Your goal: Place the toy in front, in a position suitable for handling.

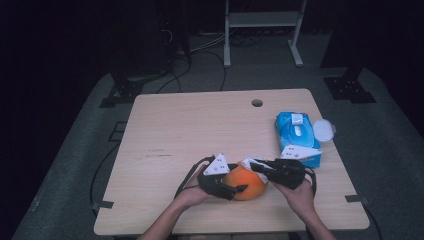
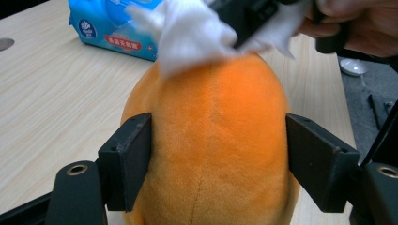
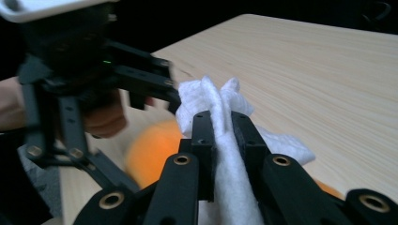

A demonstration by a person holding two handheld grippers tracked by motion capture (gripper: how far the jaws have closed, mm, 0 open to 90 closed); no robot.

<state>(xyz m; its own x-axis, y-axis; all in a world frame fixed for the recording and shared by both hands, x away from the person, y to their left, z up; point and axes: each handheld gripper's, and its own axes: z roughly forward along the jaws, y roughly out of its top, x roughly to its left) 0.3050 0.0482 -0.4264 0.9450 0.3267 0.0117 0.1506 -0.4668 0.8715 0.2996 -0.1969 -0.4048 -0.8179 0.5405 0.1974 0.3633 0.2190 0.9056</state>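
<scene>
Left fingers (image 2: 124, 161) loose around plush orange (image 2: 213, 140); right gripper (image 3: 220, 136) clamps wipe (image 3: 211, 101). Wiping at 12 o'clock could roll it away.

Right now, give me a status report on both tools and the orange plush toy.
Left tool straddles round orange plush toy, pads at its sides. Right tool shut on white wipe, pressing it on the toy's top. Blue wipes pack stands clear.
</scene>
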